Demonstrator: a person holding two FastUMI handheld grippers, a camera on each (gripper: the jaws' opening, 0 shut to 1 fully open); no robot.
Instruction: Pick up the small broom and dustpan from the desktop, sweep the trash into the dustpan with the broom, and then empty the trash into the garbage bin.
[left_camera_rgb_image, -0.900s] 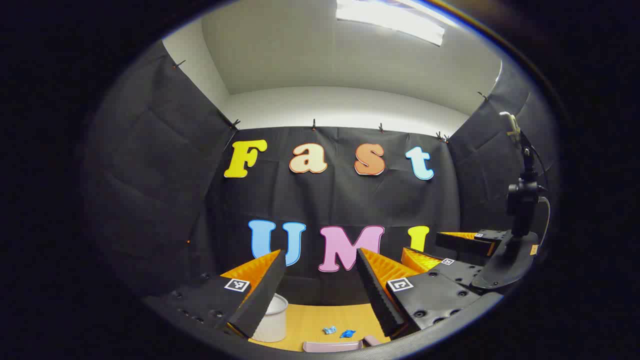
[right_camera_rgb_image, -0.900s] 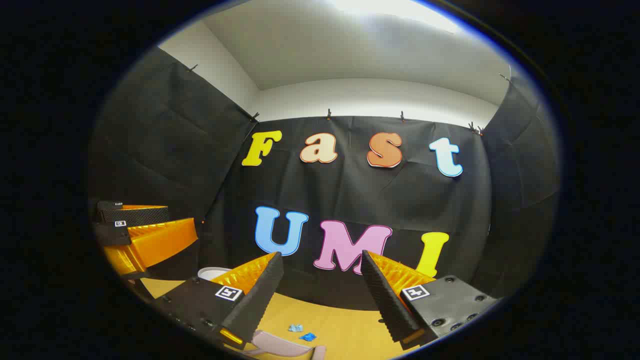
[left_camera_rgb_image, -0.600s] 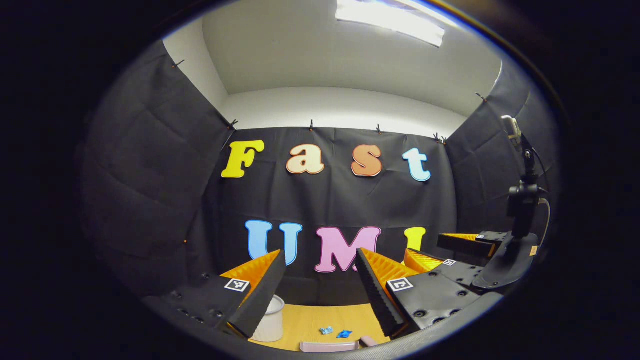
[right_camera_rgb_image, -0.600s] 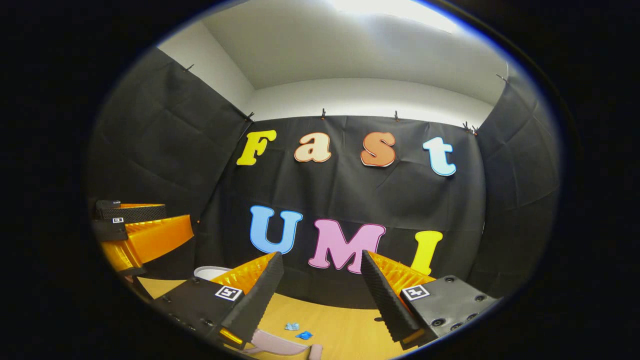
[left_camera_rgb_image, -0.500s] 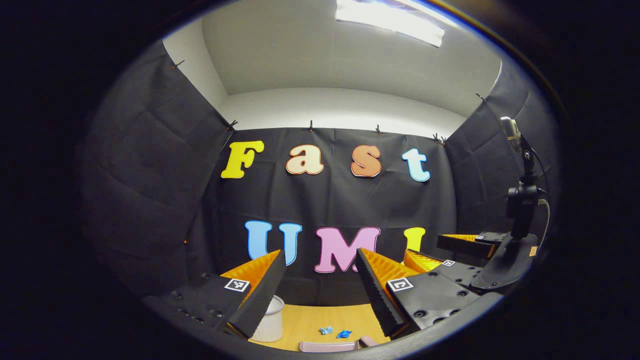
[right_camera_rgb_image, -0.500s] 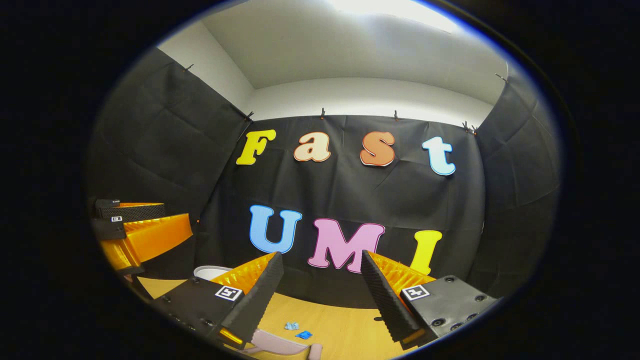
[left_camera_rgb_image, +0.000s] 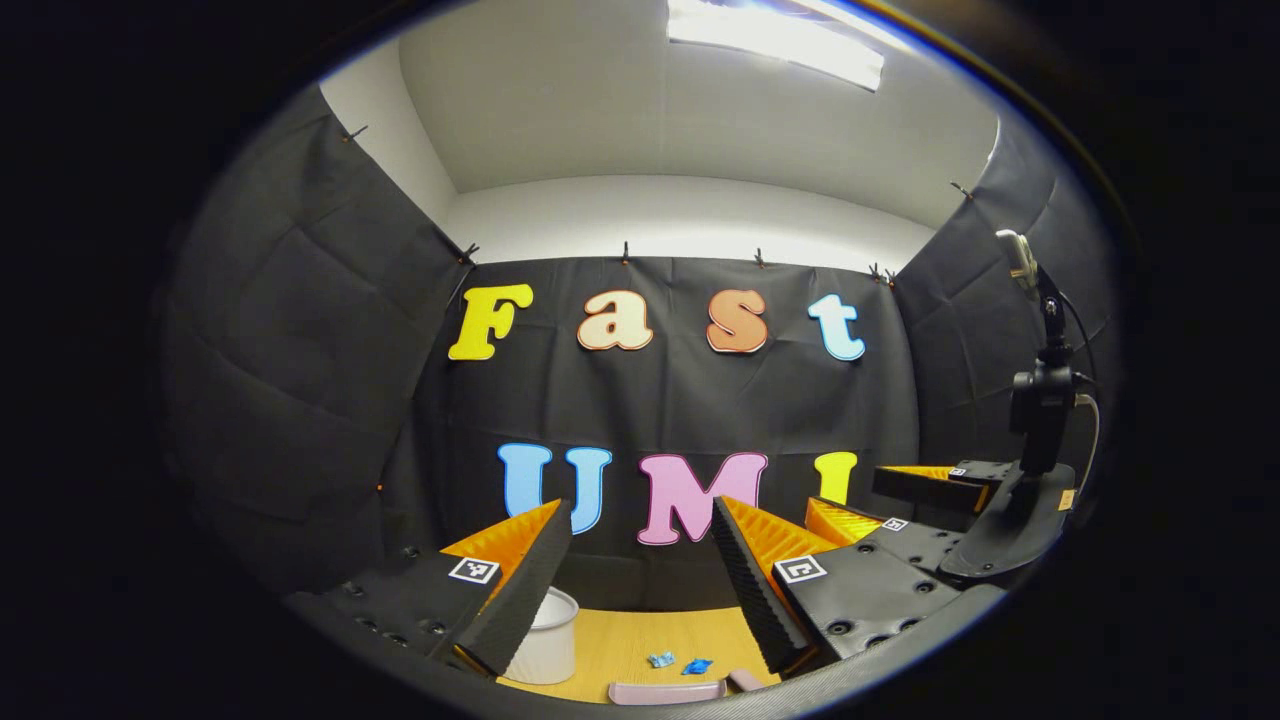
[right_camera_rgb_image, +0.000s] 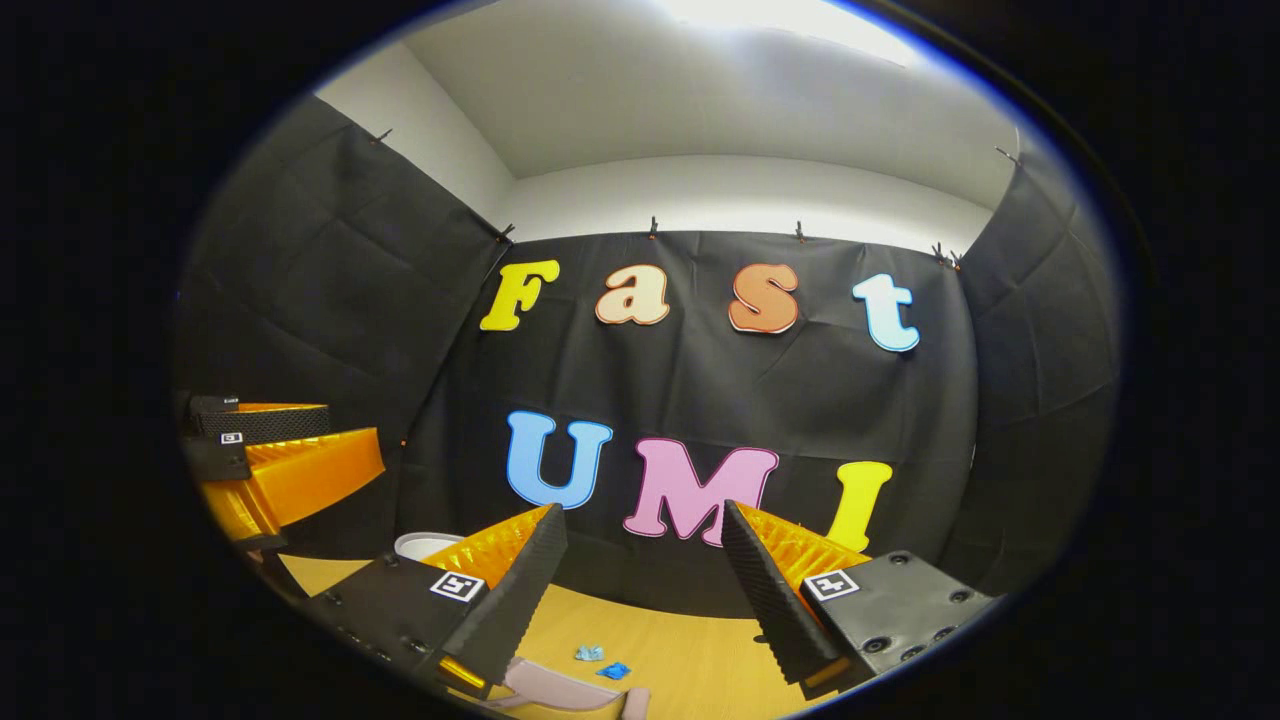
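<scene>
Both grippers hang above the wooden desktop (left_camera_rgb_image: 620, 640), pointing at the back wall. My left gripper (left_camera_rgb_image: 640, 590) is open with nothing between its fingers. Below it lie two small blue scraps of trash (left_camera_rgb_image: 678, 662) and a pale pink dustpan edge (left_camera_rgb_image: 665, 692). A white garbage bin (left_camera_rgb_image: 545, 640) stands on the left, partly behind the left finger. My right gripper (right_camera_rgb_image: 640, 590) is open and empty too. Under it I see the blue trash (right_camera_rgb_image: 602, 662), the pink dustpan (right_camera_rgb_image: 550, 685) and the bin's rim (right_camera_rgb_image: 425, 545). The right gripper (left_camera_rgb_image: 915, 500) appears at the right in the left gripper view.
Black cloth walls close the booth on three sides. A camera on a black stand (left_camera_rgb_image: 1040, 400) rises at the right in the left gripper view. The left gripper (right_camera_rgb_image: 270, 460) juts in from the left edge of the right gripper view.
Both views shifted by only a few pixels. The grippers stay open and the things on the desk have not moved.
</scene>
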